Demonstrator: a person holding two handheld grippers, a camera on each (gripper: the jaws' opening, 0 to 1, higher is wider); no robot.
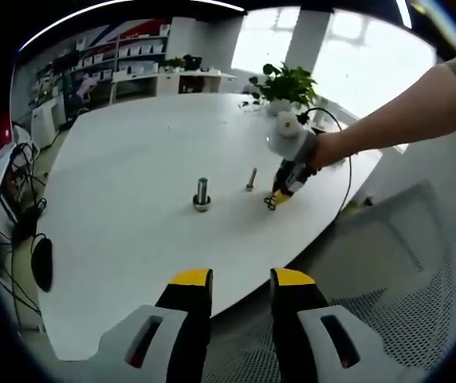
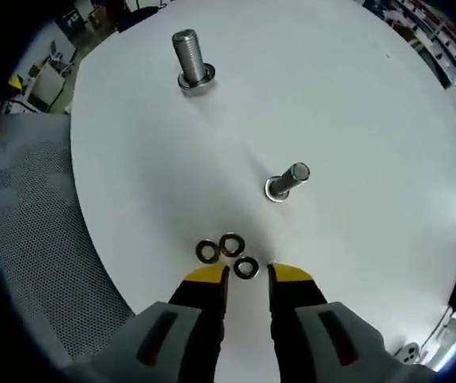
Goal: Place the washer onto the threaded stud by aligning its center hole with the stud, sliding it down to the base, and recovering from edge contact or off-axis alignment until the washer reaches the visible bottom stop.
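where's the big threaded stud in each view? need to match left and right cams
Left gripper view: the big stud stands upright on the white table, near picture centre, left of the smaller stud and the right gripper.
Right gripper view: the big stud is near the top, left of centre, far beyond the three washers.
Shared landmark: the smaller stud, which sits between the big stud and the right gripper.

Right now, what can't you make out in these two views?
- Left gripper view: the washers by the right claw are too small and far to count.
- Left gripper view: the small stud is too small to show thread or base.
- Right gripper view: the washer nearest the claw sits between the tips; contact cannot be told.
- Right gripper view: the large stud may carry a washer at its base; unclear.
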